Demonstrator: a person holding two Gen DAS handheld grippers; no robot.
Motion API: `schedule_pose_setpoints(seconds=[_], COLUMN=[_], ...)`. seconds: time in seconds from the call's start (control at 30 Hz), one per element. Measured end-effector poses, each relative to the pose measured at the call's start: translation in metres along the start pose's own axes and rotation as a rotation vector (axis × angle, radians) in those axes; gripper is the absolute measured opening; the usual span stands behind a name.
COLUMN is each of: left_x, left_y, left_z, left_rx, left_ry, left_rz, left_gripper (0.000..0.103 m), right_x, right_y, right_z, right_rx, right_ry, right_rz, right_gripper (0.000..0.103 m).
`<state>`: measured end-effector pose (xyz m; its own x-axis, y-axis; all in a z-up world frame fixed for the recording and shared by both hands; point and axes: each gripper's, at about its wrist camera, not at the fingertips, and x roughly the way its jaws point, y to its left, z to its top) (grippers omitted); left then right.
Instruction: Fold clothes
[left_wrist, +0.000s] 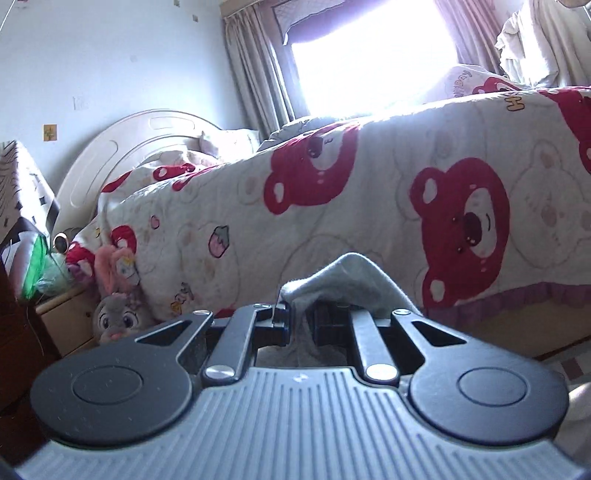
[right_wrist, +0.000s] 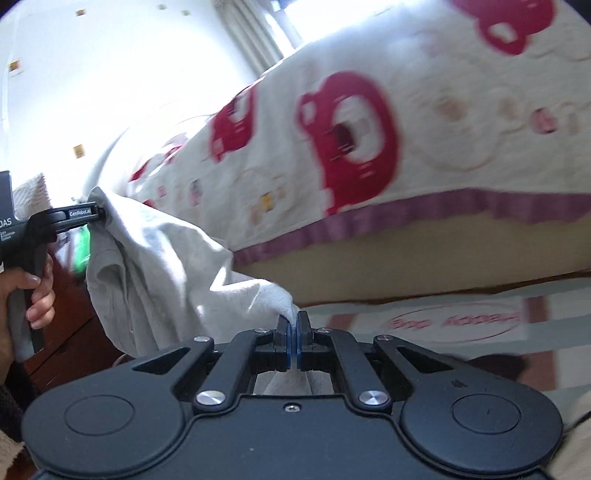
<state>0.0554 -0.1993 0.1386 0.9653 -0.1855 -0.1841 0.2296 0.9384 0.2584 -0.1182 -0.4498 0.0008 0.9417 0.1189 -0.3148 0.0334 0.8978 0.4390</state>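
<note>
Two grippers are seen: the left gripper (left_wrist: 295, 321) and the right gripper (right_wrist: 293, 339). One pale grey garment (right_wrist: 166, 258) is counted, one bed quilt (left_wrist: 369, 192), one hand (right_wrist: 26, 291) at lower left, and one plush rabbit (left_wrist: 116, 319).

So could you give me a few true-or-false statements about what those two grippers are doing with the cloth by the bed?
1. Both grippers are clamped on the same pale grey garment. True: the left gripper and the right gripper each pinch a part of it.
2. The garment lies flat on the bed. False: it hangs in the air between the grippers, beside the bed.
3. The bedspread has red bear faces. True.
4. The right gripper stands wide open. False: it is shut on the cloth.
5. A stuffed rabbit sits low beside the bed. True.
</note>
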Motion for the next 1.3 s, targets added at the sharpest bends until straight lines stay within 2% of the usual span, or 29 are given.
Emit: schedule_pose_setpoints(seconds=[0.07,0.13,0.23,0.3,0.37,0.4,0.43,0.47,0.57,0.6,0.63,0.67,0.73,0.77,0.87,0.93,1.07,1.13,1.2,1.23,1.3], left_x=[0.009,0.015,0.009,0.006,0.009,0.019,0.028,0.043,0.085,0.092,0.099,0.106,0.111,0.114,0.133,0.144,0.157,0.168,0.179,0.182,0.182], left_y=[-0.005,-0.001,0.019,0.032,0.039,0.040,0.041,0.038,0.029,0.026,0.023,0.020,0.019,0.018,0.030,0.040,0.067,0.077,0.090,0.095,0.104], left_z=[0.012,0.025,0.037,0.032,0.015,-0.002,-0.018,-0.043,-0.130,-0.157,-0.184,-0.211,-0.238,-0.251,-0.263,-0.262,-0.260,-0.254,-0.251,-0.253,-0.262], left_rx=[-0.014,-0.053,-0.117,-0.143,-0.152,-0.136,-0.120,-0.100,-0.057,-0.047,-0.037,-0.026,-0.042,-0.051,-0.144,-0.205,-0.308,-0.269,-0.278,-0.295,-0.339], left_ry=[-0.032,-0.074,-0.128,-0.139,-0.100,-0.041,0.018,0.102,0.337,0.365,0.392,0.419,0.419,0.420,0.437,0.431,0.353,0.277,0.251,0.260,0.297], left_rz=[0.005,0.017,0.036,0.022,-0.017,-0.039,-0.061,-0.083,-0.138,-0.138,-0.137,-0.137,-0.120,-0.111,-0.072,-0.051,0.044,0.118,0.125,0.116,0.079], left_gripper=[0.010,0.010,0.010,0.010,0.011,0.012,0.012,0.013,0.013,0.013,0.013,0.013,0.013,0.013,0.013,0.013,0.013,0.013,0.017,0.021,0.022], right_x=[-0.010,-0.020,-0.027,-0.020,-0.006,0.010,0.027,0.045,0.099,0.111,0.113,0.110,0.103,0.100,0.096,0.101,0.118,0.126,0.132,0.134,0.136], right_y=[-0.013,-0.015,-0.020,-0.026,-0.035,-0.043,-0.052,-0.064,-0.115,-0.134,-0.151,-0.161,-0.173,-0.172,-0.170,-0.169,-0.156,-0.154,-0.153,-0.152,-0.147], right_z=[0.022,0.049,0.089,0.111,0.128,0.129,0.128,0.120,0.075,0.054,0.033,0.014,-0.024,-0.039,-0.076,-0.083,-0.073,-0.073,-0.076,-0.078,-0.082], right_rx=[-0.031,-0.137,-0.195,-0.172,-0.134,-0.112,-0.090,-0.071,0.010,0.077,0.159,0.227,0.316,0.319,0.303,0.305,0.260,0.269,0.277,0.277,0.252], right_ry=[-0.063,-0.152,-0.226,-0.220,-0.191,-0.160,-0.130,-0.093,0.103,0.172,0.211,0.225,0.243,0.251,0.282,0.321,0.291,0.275,0.267,0.265,0.269], right_rz=[-0.094,-0.181,-0.175,-0.168,-0.170,-0.174,-0.188,-0.230,-0.417,-0.460,-0.458,-0.418,-0.319,-0.300,-0.283,-0.305,-0.297,-0.287,-0.280,-0.279,-0.284], right_gripper=[0.004,0.004,0.004,0.008,0.018,0.027,0.055,0.076,0.078,0.078,0.078,0.077,0.077,0.077,0.077,0.077,0.077,0.077,0.077,0.077,0.077])
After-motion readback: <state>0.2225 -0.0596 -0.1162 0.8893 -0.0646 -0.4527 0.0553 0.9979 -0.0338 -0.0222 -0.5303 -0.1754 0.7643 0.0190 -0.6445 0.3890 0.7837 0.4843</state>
